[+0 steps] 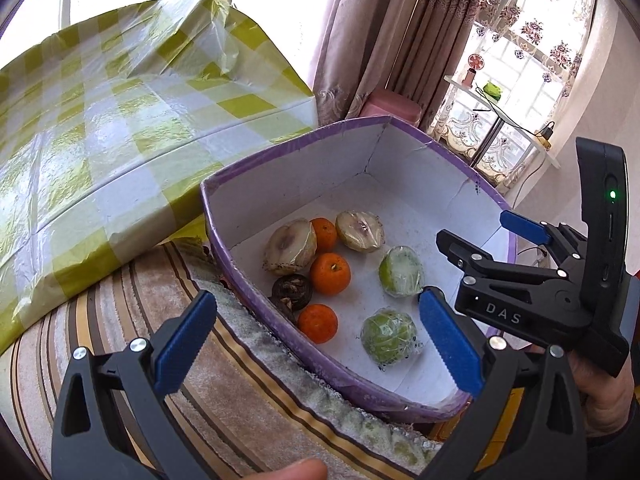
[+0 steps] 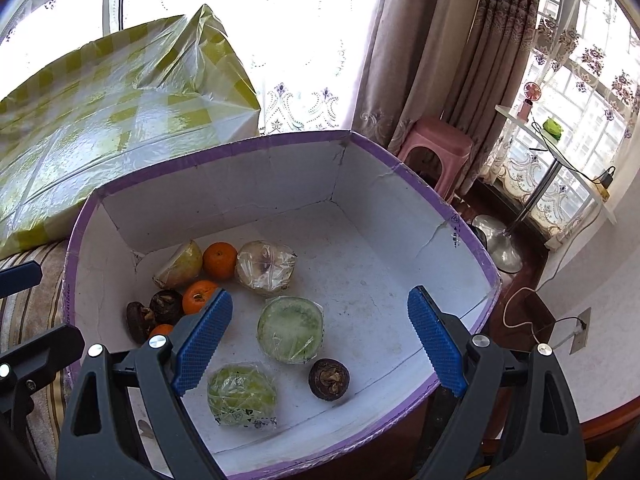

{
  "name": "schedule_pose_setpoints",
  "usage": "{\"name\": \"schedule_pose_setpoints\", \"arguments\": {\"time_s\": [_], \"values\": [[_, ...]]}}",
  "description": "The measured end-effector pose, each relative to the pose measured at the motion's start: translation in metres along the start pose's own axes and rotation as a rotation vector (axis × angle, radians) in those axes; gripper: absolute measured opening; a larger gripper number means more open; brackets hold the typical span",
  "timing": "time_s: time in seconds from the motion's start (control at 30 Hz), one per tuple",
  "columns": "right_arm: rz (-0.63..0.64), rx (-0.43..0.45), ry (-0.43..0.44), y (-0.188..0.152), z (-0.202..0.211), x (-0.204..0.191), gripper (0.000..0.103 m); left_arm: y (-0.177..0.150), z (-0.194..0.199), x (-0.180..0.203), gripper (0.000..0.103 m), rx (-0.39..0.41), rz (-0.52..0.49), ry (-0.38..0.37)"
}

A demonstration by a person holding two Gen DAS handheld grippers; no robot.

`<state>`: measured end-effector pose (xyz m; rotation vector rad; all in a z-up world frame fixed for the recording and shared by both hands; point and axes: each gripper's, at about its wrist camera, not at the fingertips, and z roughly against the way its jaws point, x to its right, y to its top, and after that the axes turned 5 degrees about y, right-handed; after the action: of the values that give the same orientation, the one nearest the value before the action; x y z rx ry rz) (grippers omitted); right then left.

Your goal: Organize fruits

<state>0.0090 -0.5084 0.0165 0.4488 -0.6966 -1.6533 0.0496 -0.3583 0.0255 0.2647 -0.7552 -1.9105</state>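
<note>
A white cardboard box with a purple rim (image 1: 296, 142) (image 2: 224, 146) holds the fruit. Three oranges (image 1: 330, 273) (image 2: 220, 260), two pale wrapped fruit halves (image 1: 290, 246) (image 2: 266, 266) and two dark mangosteens (image 1: 292, 288) (image 2: 166, 306) cluster at its left side. Two green wrapped halves (image 1: 389, 342) (image 2: 290, 328) lie nearer the middle. One mangosteen (image 2: 329, 379) sits alone near the front. My left gripper (image 1: 320, 344) hovers open over the box's near-left wall, holding nothing. My right gripper (image 2: 320, 340) (image 1: 480, 232) stands open above the box's front, also holding nothing.
A large package in green-and-white checked wrap (image 1: 120, 140) (image 2: 100, 128) sits behind and left of the box. Both rest on a striped cloth (image 1: 240, 380). A pink stool (image 2: 436, 144), a small white side table (image 2: 560, 152) and curtains stand beyond. A hand (image 1: 600, 380) grips the right tool.
</note>
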Motion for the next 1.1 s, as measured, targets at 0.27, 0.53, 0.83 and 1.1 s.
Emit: {"name": "schedule_pose_setpoints", "arguments": {"time_s": [0.27, 0.53, 0.83, 1.1], "values": [[0.001, 0.0, 0.005, 0.0003, -0.0001, -0.0002, 0.086, -0.0006, 0.0002, 0.0016, 0.101, 0.003, -0.01, 0.002], [0.002, 0.001, 0.005, 0.0004, 0.0, -0.0005, 0.086, -0.0008, 0.0004, 0.0023, 0.101, 0.004, -0.012, 0.003], [0.001, 0.001, 0.003, 0.0003, 0.0, -0.0011, 0.086, -0.0004, 0.0006, 0.0025, 0.101, 0.002, -0.013, 0.002], [0.0, 0.002, 0.003, 0.0005, -0.0004, -0.001, 0.086, -0.0005, 0.0005, 0.003, 0.101, 0.0, -0.016, -0.001]]}}
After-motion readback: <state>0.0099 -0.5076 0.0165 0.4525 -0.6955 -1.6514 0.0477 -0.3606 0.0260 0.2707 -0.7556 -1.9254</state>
